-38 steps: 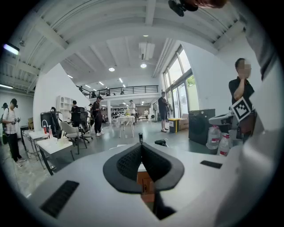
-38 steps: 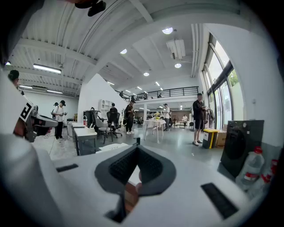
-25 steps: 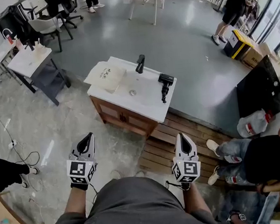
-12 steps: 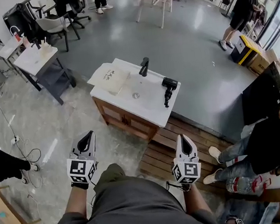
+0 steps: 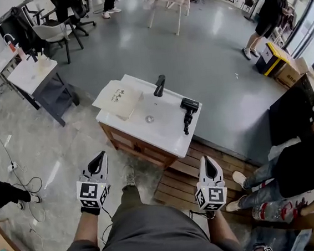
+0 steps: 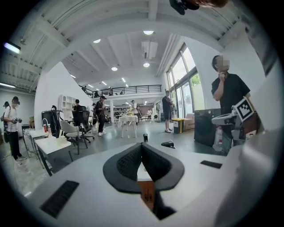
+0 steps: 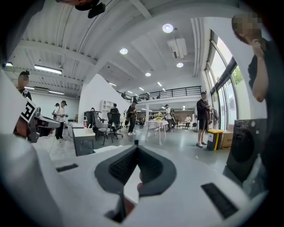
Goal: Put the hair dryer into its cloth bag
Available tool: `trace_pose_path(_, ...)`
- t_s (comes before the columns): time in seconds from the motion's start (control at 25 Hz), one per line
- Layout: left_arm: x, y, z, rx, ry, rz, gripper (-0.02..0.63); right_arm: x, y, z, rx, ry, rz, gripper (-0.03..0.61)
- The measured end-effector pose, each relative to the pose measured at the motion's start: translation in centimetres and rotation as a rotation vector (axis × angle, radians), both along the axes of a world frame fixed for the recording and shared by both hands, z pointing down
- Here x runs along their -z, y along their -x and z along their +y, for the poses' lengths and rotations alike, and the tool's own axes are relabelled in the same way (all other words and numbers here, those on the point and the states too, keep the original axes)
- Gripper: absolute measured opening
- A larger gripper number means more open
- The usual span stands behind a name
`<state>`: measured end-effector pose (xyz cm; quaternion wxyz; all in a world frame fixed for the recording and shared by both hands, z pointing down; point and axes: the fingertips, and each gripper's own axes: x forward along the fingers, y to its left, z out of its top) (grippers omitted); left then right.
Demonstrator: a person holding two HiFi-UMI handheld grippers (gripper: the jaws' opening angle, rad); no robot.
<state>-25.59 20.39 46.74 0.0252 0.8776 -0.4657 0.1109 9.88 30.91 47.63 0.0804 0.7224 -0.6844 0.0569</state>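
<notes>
We see a white tabletop (image 5: 166, 133) on a brown wooden cabinet (image 5: 130, 144). A flat cream cloth bag (image 5: 118, 96) lies at its left end. Our left gripper (image 5: 100, 156) and right gripper (image 5: 206, 160) hang in front of the cabinet, well apart from it. Both have their jaws pressed together on nothing. The black hair dryer (image 5: 187, 109) lies at the right end, apart from the bag. A small black tap (image 5: 159, 85) stands between them.

On white-topped wooden washstand (image 5: 166, 131): flat cream cloth bag (image 5: 118, 96) left, black tap (image 5: 159, 85) at rear, black hair dryer (image 5: 187, 109) right. Nearer the camera, well apart from it: white left gripper (image 5: 100, 155) and white right gripper (image 5: 207, 159), jaws together, empty.
</notes>
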Motion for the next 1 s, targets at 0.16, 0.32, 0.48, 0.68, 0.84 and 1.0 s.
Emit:
trace_pose_path(0.16, -0.7, -0.7, -5.6, -0.03, 0.004, 0.014, 0.002, -0.7, -0.5, -4.0, -0.038, 0.023, 0.01, 0.002)
trace_pose_path(0.32, -1.3, -1.0, -11.8, -0.06, 0.014, 0.021, 0.002, -0.9, -0.3, -9.4, -0.067, 0.045, 0.021, 0.002)
trace_pose_path(0.48, -1.6, -1.0, -18.3, -0.096, 0.038, 0.031, 0.002, -0.3, 0.3, -15.1, -0.103, 0.06, 0.032, 0.002)
trace_pose_path(0.68, -1.7, -1.2, -24.6, -0.162, 0.053, 0.027, 0.003, 0.5, 0.7, -20.3, -0.163, 0.069, 0.033, 0.002)
trace_pose_path(0.84, -1.7, -1.4, -27.8, -0.19, 0.048, 0.023, 0.003, 0.7, 1.3, -22.9, -0.18, 0.074, 0.039, 0.002)
trace_pose_path(1.0, -2.1, -1.8, -29.3, -0.197, 0.06, 0.027, 0.003, 1.0, 0.7, -24.1, -0.195, 0.073, 0.044, 0.002)
